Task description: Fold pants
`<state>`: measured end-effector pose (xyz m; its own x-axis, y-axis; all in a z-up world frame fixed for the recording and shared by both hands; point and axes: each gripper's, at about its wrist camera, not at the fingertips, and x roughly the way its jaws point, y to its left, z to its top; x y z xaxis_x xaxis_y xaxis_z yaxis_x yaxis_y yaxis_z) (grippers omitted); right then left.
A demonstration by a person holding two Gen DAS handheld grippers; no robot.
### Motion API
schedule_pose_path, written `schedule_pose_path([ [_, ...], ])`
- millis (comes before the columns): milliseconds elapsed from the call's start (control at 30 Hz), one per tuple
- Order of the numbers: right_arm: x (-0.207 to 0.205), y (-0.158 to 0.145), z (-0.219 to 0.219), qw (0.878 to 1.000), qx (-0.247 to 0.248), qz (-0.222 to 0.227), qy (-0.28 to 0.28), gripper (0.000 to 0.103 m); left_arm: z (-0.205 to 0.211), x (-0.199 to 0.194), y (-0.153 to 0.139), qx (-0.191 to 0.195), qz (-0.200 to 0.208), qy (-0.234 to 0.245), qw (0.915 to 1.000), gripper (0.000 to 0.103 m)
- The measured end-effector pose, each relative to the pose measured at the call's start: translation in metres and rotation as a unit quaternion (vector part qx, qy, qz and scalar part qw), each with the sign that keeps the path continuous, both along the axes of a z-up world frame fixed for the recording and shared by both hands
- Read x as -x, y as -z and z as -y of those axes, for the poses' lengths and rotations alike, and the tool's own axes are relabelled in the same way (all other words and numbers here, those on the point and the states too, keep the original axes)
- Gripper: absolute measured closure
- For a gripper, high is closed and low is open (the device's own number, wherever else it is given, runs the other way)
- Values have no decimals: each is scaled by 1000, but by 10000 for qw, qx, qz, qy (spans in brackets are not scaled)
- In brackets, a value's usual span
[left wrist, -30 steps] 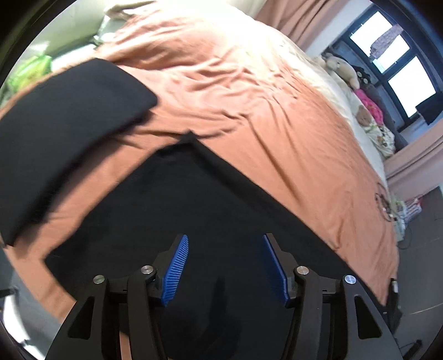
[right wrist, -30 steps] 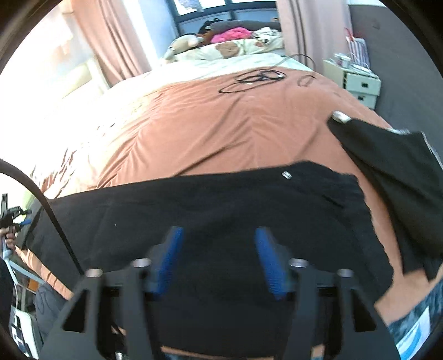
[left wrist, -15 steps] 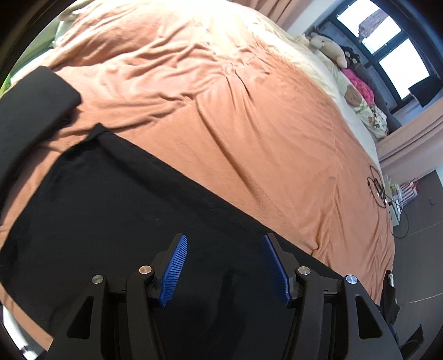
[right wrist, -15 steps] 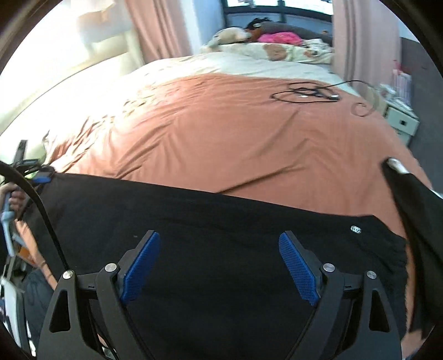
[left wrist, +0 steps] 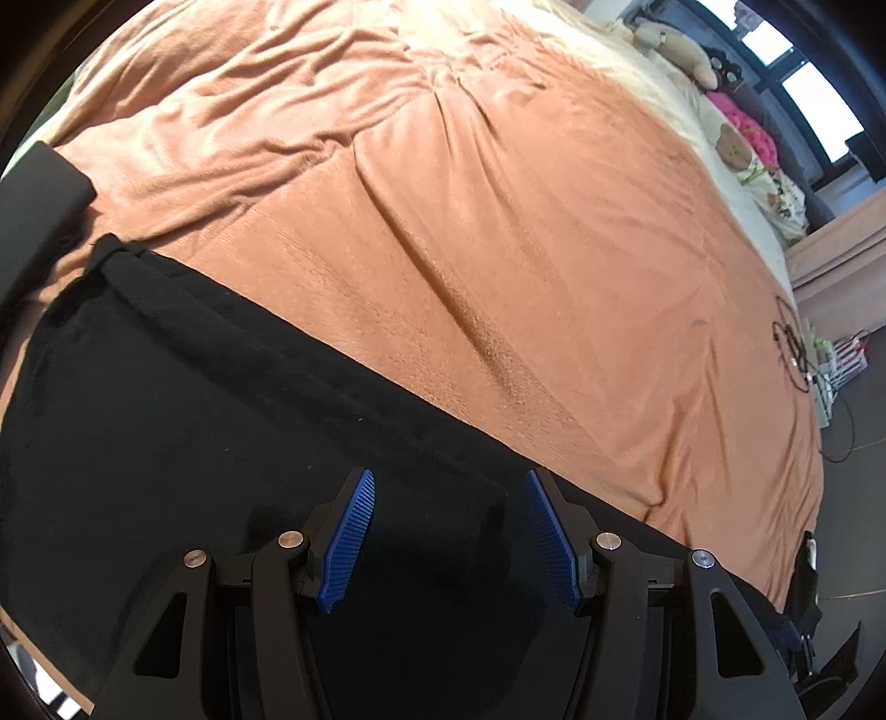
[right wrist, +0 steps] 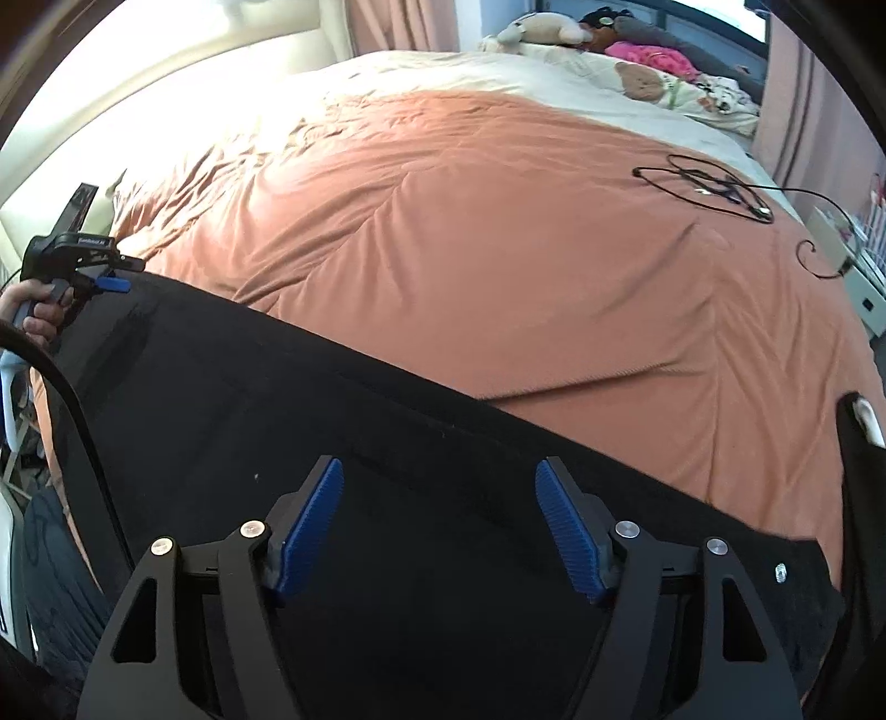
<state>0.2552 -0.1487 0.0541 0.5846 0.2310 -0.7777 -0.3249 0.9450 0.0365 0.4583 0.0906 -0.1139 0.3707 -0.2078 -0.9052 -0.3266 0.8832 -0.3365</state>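
Black pants (left wrist: 194,443) lie flat and lengthwise along the near edge of the bed on an orange blanket (left wrist: 498,249). My left gripper (left wrist: 448,476) hovers over them, open, with only flat cloth below its blue pads (left wrist: 354,531). In the right wrist view the pants (right wrist: 387,443) run from lower right to upper left, and a metal rivet (right wrist: 779,573) marks the waist end. Above that cloth my right gripper (right wrist: 438,465) is open, its jaws closing, with nothing pinched. Far left in that view, a hand (right wrist: 33,310) holds the left gripper (right wrist: 119,279) at the pants' far end.
A second black garment (left wrist: 39,199) lies at the left edge, and another black garment (right wrist: 864,498) with a white label is at the right. A black cable (right wrist: 714,188) lies on the blanket's far side. Plush toys (right wrist: 542,30) sit by the window. A nightstand (right wrist: 864,277) stands to the right.
Both grippers have slid along the pants, so each side garment has drifted toward its frame's edge. The right gripper's jaws widened, then narrowed a little. The left gripper's gap is unchanged.
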Motion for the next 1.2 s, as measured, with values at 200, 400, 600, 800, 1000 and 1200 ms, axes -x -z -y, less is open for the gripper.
schedule_pose_path([
  [200,-33,12,-12,9993,33,-158,-341,43,0,-18,14,-259,-347,-105,9990,44],
  [400,-61,26,-31,9960,158,-322,-824,44,-1,-31,31,-462,-999,-333,9934,48],
  [600,-84,40,-49,9900,381,-444,-1286,44,4,-44,40,-732,-1294,-471,9878,49],
  [800,-99,53,-57,9831,460,-633,-1657,63,5,-46,38,-1076,-1342,-593,9833,86],
  [1000,-97,59,-61,9803,569,-706,-1756,97,-12,-33,30,-629,-1059,-727,9897,101],
  [1200,-85,50,-69,9864,646,-219,-1495,103,-35,-12,20,-197,-627,-905,9937,101],
])
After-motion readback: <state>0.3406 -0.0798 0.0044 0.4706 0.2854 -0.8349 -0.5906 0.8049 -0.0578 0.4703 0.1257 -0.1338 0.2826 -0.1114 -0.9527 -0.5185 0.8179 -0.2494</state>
